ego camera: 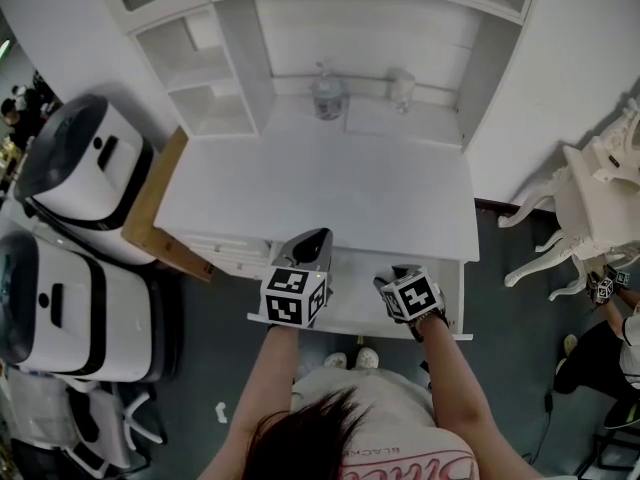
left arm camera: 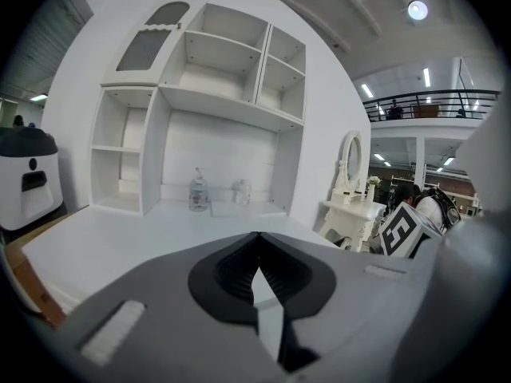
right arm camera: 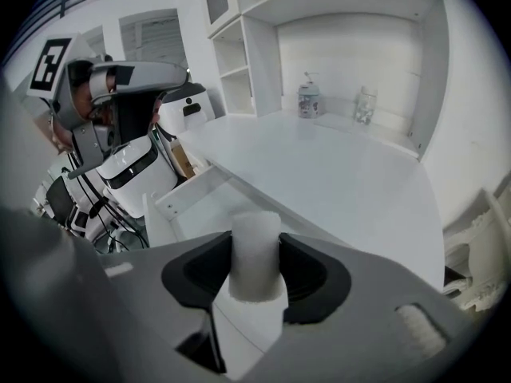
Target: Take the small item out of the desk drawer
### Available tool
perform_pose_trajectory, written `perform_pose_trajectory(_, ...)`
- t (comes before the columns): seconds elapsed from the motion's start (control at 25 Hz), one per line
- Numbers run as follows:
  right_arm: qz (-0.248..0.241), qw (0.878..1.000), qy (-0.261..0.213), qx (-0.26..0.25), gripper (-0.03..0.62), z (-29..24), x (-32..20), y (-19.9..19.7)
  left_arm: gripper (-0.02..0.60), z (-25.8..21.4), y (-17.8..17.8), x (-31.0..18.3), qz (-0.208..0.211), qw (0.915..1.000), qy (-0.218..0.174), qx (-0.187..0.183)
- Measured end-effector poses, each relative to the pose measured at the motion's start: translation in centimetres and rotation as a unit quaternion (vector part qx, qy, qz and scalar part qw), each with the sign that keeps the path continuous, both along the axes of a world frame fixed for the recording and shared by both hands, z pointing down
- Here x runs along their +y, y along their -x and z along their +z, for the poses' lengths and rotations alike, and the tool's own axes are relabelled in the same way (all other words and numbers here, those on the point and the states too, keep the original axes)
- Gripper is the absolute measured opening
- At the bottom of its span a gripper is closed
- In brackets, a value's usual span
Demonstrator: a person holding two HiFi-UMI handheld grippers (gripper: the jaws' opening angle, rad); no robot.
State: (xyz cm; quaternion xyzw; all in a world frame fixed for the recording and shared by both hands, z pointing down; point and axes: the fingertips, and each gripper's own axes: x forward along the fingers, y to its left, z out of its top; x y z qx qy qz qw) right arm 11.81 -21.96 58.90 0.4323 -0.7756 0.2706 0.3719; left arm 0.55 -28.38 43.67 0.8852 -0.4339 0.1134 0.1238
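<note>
My right gripper [right arm camera: 255, 244] is shut on a small white cylinder [right arm camera: 255, 266], which stands upright between the dark pads. It hangs above the open white desk drawer [right arm camera: 196, 206]. In the head view the right gripper [ego camera: 397, 274] is over the drawer's [ego camera: 352, 313] right part, and the cylinder is hidden there. My left gripper [ego camera: 320, 236] is above the drawer's left part at the desk's front edge. Its jaws meet at the tip [left arm camera: 255, 239] with nothing between them.
The white desk top [ego camera: 320, 188] carries a pump bottle [ego camera: 328, 96] and a glass jar [ego camera: 402, 88] at the back under the hutch shelves. Two white appliances [ego camera: 80, 168] and a wooden board [ego camera: 150, 208] stand to the left. An ornate white table [ego camera: 590, 193] and a seated person [ego camera: 605, 353] are to the right.
</note>
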Motion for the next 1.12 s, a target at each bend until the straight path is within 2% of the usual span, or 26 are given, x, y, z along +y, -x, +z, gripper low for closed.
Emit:
perform_pose_trajectory(0.72, 0.004, 0.992, -0.126, -0.012, 0.176, -9.0, -1.3, 0.3, 0.017, -5.8, -0.2, 0.3, 0.014, 0.9967, -0.079, 0.014)
perform_pose_trajectory(1.12, 0.022, 0.98, -0.196, -0.023, 0.176, -14.8, -2.1, -0.4, 0.017, -10.1, 0.1, 0.6, 0.013, 0.989, -0.141, 0.042)
